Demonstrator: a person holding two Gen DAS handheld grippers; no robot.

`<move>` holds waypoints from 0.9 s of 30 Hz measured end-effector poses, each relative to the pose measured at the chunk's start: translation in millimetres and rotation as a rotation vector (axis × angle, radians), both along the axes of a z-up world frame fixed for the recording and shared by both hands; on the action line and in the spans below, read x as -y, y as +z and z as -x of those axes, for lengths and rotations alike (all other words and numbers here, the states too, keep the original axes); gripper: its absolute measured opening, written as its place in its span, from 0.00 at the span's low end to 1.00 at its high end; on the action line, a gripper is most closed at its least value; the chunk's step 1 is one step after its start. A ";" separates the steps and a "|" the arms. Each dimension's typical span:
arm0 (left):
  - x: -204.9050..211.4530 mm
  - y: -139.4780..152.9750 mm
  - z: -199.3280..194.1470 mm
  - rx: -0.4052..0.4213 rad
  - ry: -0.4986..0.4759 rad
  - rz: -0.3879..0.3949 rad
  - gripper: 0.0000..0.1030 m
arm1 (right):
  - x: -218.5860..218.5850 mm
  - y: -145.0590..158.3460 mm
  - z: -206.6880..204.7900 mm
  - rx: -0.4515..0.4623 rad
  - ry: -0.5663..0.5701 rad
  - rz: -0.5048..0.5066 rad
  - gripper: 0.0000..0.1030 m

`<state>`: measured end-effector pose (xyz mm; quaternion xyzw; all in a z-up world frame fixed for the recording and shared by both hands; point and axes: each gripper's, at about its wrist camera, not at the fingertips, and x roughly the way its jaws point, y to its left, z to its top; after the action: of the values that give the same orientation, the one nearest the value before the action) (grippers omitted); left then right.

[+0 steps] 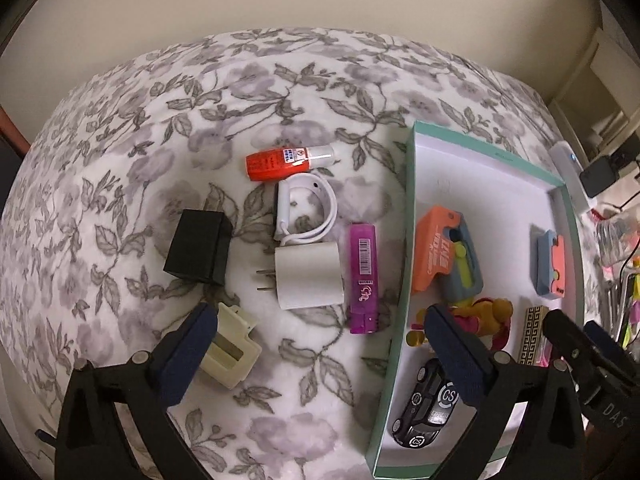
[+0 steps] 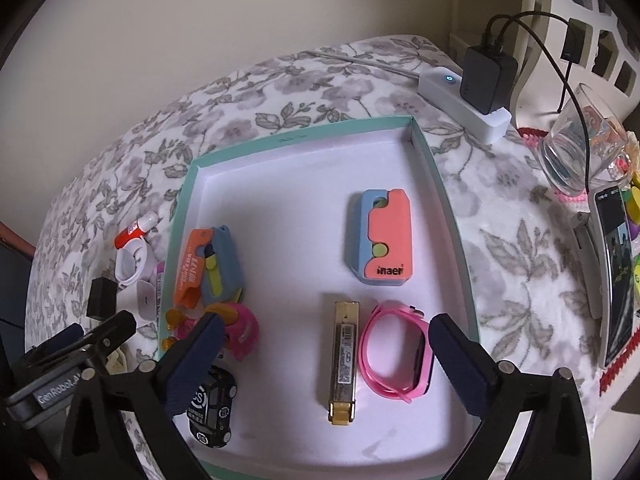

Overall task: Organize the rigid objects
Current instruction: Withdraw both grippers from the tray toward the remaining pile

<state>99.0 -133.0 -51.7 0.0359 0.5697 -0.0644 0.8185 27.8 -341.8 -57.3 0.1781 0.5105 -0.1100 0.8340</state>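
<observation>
From my left claw (image 1: 320, 352), a floral blanket (image 1: 160, 140) spreads out below a plain cream wall. The teal-rimmed tray (image 1: 408, 208) sits right, with an orange-and-blue toy (image 1: 432, 256) and a black toy car (image 1: 428, 408) inside. My fingers stand wide apart, empty; a white charger (image 1: 310, 276), purple lighter (image 1: 362, 276) and black adapter (image 1: 198, 252) lie just beyond them.

From my right claw (image 2: 320, 356), the tray's white floor carries a gold lighter (image 2: 344, 360) and pink watch (image 2: 400, 348) between my spread, empty fingers. A power strip (image 2: 464, 104) lies far right.
</observation>
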 end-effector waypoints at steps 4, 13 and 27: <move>-10.6 1.3 -5.3 -0.015 0.040 0.019 1.00 | -7.4 5.3 -3.4 0.023 0.026 -0.014 1.00; -54.9 12.1 -19.1 -0.027 0.153 0.039 1.00 | -47.0 16.8 -12.2 0.064 0.126 -0.019 1.00; -157.1 23.1 -34.7 -0.037 0.366 -0.023 1.00 | -122.2 27.4 -28.6 0.102 0.270 0.018 1.00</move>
<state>133.7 24.0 -28.7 -0.0602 0.5825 0.0914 0.8054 56.4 -219.7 -29.9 0.1060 0.4856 0.0077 0.8677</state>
